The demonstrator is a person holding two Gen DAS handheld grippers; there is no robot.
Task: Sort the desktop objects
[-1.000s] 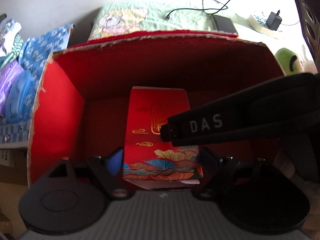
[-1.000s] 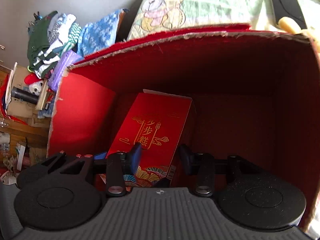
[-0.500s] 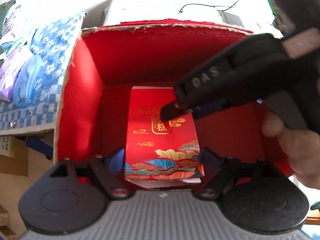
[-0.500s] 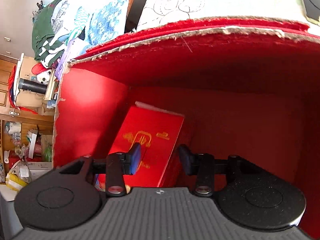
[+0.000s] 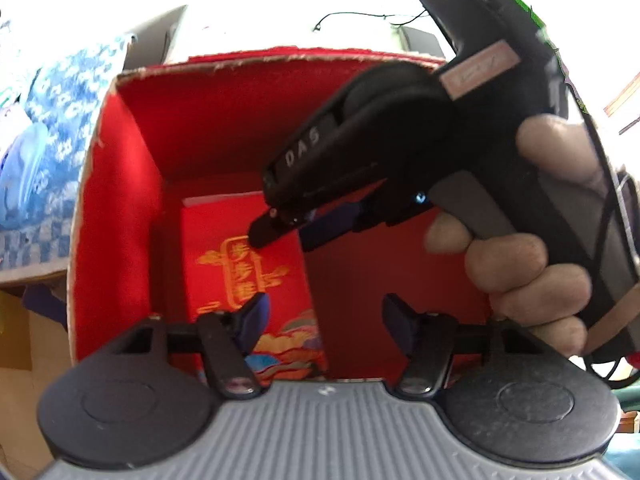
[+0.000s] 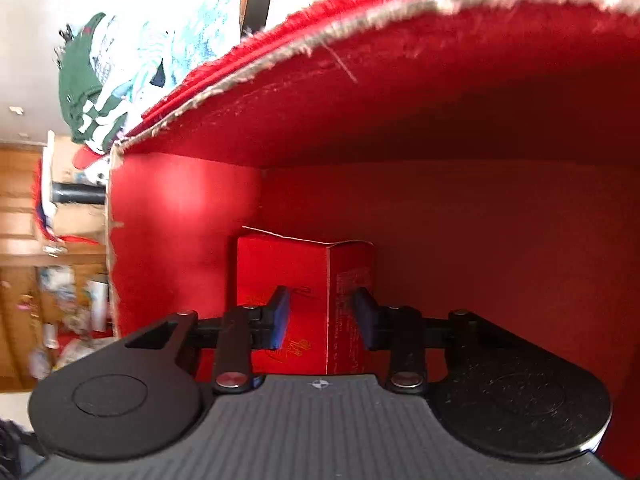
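A small red gift box [image 5: 244, 264] with gold characters lies inside a large red carton [image 5: 116, 216], close to its left wall. My left gripper [image 5: 326, 318] is open above the carton. Its left finger overlaps the box's lower edge and nothing sits between the fingers. My right gripper [image 5: 280, 232], held by a hand [image 5: 532, 272], reaches down into the carton with its tips at the box's upper right edge. In the right wrist view the gripper [image 6: 320, 318] is open, and a vertical corner of the box [image 6: 304, 280] shows between its fingers, below the carton wall [image 6: 480, 208].
A blue patterned cloth [image 5: 60, 120] lies left of the carton. A cable and a dark device [image 5: 420, 36] are behind it. Green striped clothing [image 6: 88, 92] and wooden furniture [image 6: 16, 208] with clutter are off to the left in the right wrist view.
The left gripper has let go of the gift box and drawn back to the right. The box now rests lower by the left wall. The right gripper has gone deeper into the carton.
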